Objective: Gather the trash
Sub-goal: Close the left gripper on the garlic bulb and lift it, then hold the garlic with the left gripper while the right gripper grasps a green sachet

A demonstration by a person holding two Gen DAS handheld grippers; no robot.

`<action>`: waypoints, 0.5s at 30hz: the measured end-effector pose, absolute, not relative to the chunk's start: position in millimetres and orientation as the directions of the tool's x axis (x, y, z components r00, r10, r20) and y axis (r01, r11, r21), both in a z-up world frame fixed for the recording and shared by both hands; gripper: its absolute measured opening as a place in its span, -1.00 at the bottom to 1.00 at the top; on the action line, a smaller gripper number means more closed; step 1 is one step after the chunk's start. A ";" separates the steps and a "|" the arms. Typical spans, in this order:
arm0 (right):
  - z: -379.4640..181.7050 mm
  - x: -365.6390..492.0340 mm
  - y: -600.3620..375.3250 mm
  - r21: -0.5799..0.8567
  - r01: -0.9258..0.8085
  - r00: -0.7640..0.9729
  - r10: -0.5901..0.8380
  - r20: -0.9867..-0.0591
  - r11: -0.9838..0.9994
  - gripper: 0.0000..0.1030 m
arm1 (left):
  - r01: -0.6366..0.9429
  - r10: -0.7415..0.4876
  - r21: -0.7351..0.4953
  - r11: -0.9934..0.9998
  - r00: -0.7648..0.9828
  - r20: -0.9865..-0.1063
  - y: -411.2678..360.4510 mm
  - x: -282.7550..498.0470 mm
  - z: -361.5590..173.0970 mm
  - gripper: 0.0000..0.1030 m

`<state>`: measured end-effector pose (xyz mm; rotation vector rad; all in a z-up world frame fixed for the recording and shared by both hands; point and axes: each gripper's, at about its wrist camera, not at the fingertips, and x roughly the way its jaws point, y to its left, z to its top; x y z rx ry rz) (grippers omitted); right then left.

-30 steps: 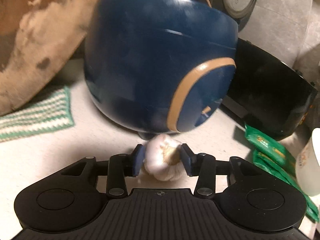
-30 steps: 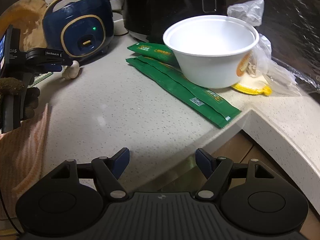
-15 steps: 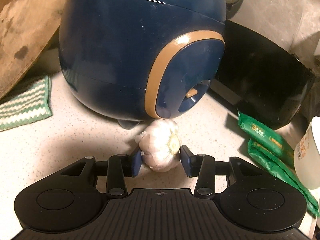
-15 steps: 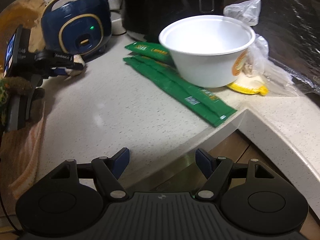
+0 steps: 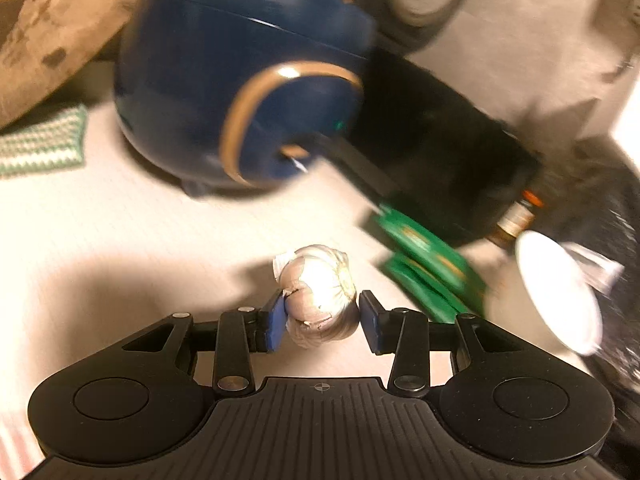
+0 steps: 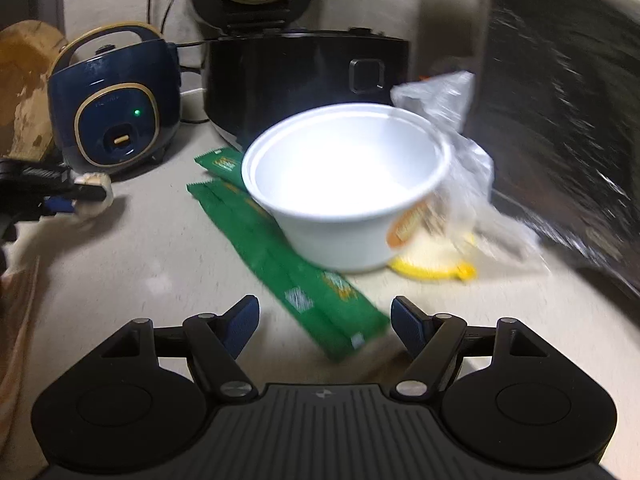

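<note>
A white garlic bulb (image 5: pixel 320 296) sits between the blue pads of my left gripper (image 5: pixel 322 320), which is shut on it just above the pale countertop. From the right wrist view the same gripper (image 6: pixel 60 196) and garlic (image 6: pixel 94 184) show at the far left. My right gripper (image 6: pixel 324 320) is open and empty, hovering over the near end of the long green packets (image 6: pixel 280 264). Behind them stands a white disposable bowl (image 6: pixel 352 200), with a crumpled clear plastic bag (image 6: pixel 460 168) and a yellow wrapper (image 6: pixel 432 270) on its right.
A blue rice cooker (image 6: pixel 116 120) and a black cooker (image 6: pixel 304 80) stand along the back wall. A wooden board (image 6: pixel 24 80) leans at the left, near a green-and-white cloth (image 5: pixel 40 144). A dark glossy panel (image 6: pixel 560 120) borders the right.
My left gripper has drawn the garlic back from the foot of the blue cooker and swung right. My right gripper has moved forward over the counter toward the packets and bowl.
</note>
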<state>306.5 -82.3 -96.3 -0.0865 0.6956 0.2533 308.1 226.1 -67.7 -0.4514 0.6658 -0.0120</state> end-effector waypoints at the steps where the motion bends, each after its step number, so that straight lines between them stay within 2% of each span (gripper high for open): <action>1: -99.7 315.9 -80.6 0.009 -0.264 0.727 0.205 -0.656 0.965 0.43 | -0.119 -0.174 -0.421 0.899 0.786 -0.594 220.7 300.6 -66.9 -0.15; 4: -112.0 337.5 -79.3 0.043 -0.273 0.684 0.226 -0.693 0.961 0.42 | -0.088 -0.229 -0.449 0.889 0.764 -0.604 202.9 283.6 -69.2 -0.15; 8: -120.7 344.4 -78.2 0.057 -0.264 0.673 0.227 -0.704 0.963 0.42 | -0.054 -0.239 -0.404 0.913 0.732 -0.638 178.6 268.3 -75.4 -0.15; 9: -120.3 344.0 -77.1 0.064 -0.265 0.673 0.233 -0.702 0.962 0.37 | -0.053 -0.240 -0.401 0.915 0.726 -0.644 176.8 265.8 -76.3 -0.15; 12: -116.0 338.9 -73.2 0.084 -0.283 0.673 0.261 -0.692 0.955 -0.13 | -0.060 -0.247 -0.412 0.909 0.719 -0.649 175.6 260.1 -80.5 -0.14; 13: -114.2 336.4 -69.7 0.082 -0.300 0.668 0.271 -0.693 0.950 -0.40 | -0.062 -0.245 -0.411 0.910 0.719 -0.651 175.6 259.1 -79.9 -0.14; 15: -111.5 331.1 -63.6 0.101 -0.333 0.646 0.305 -0.699 0.937 -0.66 | -0.065 -0.244 -0.412 0.909 0.718 -0.652 177.8 258.6 -79.4 -0.15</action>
